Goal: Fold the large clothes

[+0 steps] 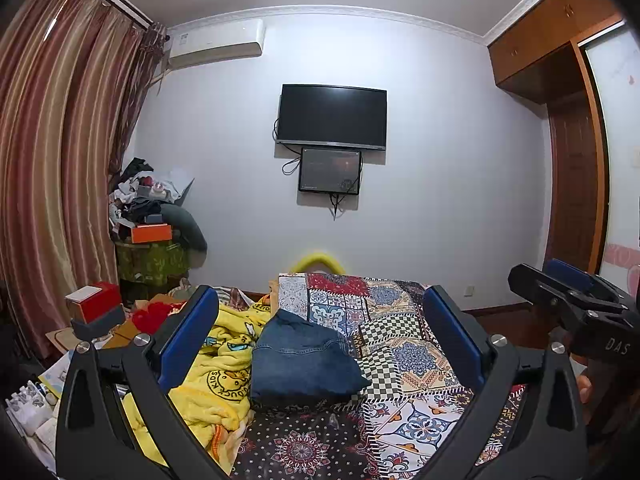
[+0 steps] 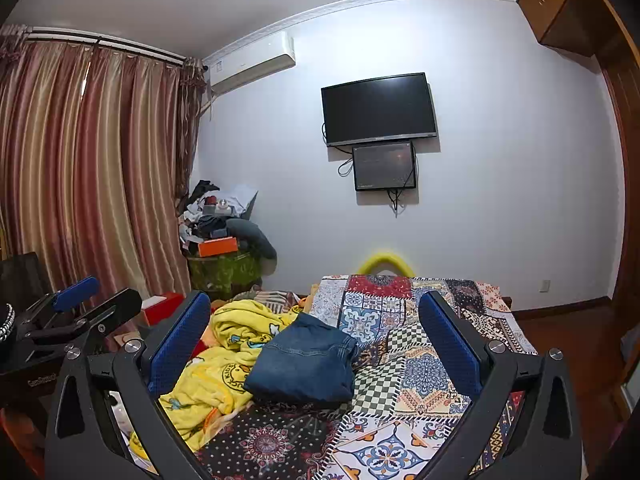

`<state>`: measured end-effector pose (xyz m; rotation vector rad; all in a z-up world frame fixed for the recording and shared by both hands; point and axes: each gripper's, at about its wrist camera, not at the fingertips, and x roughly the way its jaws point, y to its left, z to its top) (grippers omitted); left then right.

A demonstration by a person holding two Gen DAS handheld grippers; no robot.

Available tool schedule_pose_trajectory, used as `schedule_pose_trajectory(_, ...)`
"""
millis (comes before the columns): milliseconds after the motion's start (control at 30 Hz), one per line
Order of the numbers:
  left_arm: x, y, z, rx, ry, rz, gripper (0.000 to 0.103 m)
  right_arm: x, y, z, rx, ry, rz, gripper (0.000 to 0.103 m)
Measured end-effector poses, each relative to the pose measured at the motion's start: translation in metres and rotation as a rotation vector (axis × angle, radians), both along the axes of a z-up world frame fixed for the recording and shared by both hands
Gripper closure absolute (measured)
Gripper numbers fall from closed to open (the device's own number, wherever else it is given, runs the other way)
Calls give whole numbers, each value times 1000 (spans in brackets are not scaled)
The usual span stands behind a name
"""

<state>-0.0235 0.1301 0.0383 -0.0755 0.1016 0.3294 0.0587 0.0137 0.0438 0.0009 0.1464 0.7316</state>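
Observation:
A pair of blue jeans point(image 1: 304, 360), folded into a compact bundle, lies on the patchwork bedspread point(image 1: 404, 344); it also shows in the right wrist view point(image 2: 304, 364). My left gripper point(image 1: 320, 312) is open and empty, held back above the near part of the bed with the jeans between its fingers in view. My right gripper point(image 2: 314, 312) is open and empty, likewise held back from the jeans. The right gripper shows at the right edge of the left wrist view point(image 1: 568, 292), and the left gripper shows at the left of the right wrist view point(image 2: 92, 300).
A crumpled yellow duck-print blanket point(image 1: 216, 364) lies left of the jeans. Boxes and clutter point(image 1: 96, 308) stand beside the bed at left, a piled stool point(image 1: 152, 224) near the curtain point(image 1: 52, 160). A TV point(image 1: 332, 116) hangs on the far wall; a wardrobe point(image 1: 576, 152) stands right.

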Motion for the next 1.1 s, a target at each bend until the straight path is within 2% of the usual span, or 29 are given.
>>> schedule_pose_trajectory(733, 4, 14, -3, -56, 13, -38, 0, 2, 2, 1, 6, 17, -3, 0)
schedule_pose_trajectory(1100, 8, 11, -2, -44, 31, -44, 0, 4, 6, -2, 2, 29, -7, 0)
